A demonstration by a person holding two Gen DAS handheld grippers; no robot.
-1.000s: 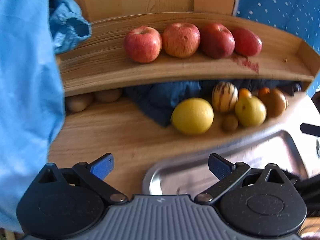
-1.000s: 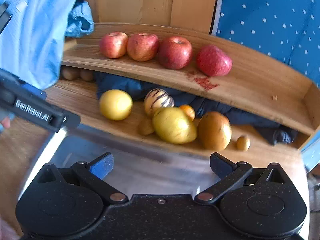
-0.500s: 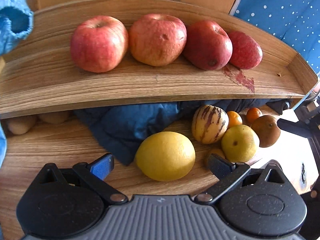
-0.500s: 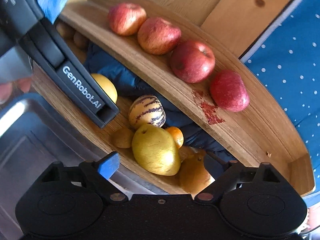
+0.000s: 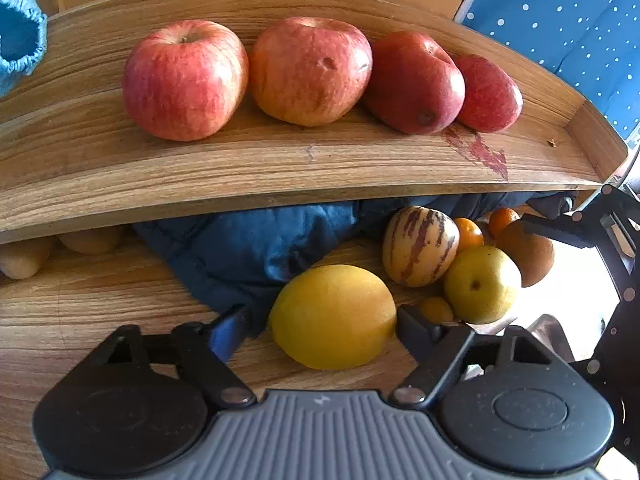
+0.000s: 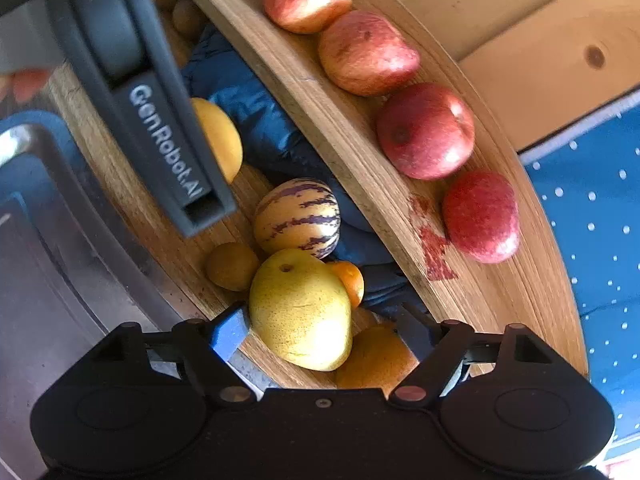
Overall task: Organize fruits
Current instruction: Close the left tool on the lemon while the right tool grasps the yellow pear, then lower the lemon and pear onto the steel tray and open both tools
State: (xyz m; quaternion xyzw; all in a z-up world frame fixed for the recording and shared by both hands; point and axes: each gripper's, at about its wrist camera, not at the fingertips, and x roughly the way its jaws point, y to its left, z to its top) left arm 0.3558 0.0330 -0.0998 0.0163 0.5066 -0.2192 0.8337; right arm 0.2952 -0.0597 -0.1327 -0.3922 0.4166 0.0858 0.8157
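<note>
done: four apples [image 5: 312,76] lined up on upper shelf [image 5: 280,164] | left: yellow fruit [image 5: 332,316], pear [image 6: 300,316], striped melon [image 6: 298,216], oranges still loose on lower board | our left gripper [image 5: 320,320] spread around yellow fruit, right gripper [image 6: 320,324] spread around pear, neither clamped | tray [image 6: 36,240] empty where visible

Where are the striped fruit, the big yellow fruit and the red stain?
Striped fruit [image 5: 420,245], left wrist view, middle of its skin.
Big yellow fruit [image 5: 333,317], left wrist view, its centre.
Red stain [image 5: 478,153], left wrist view, mid-smear.
</note>
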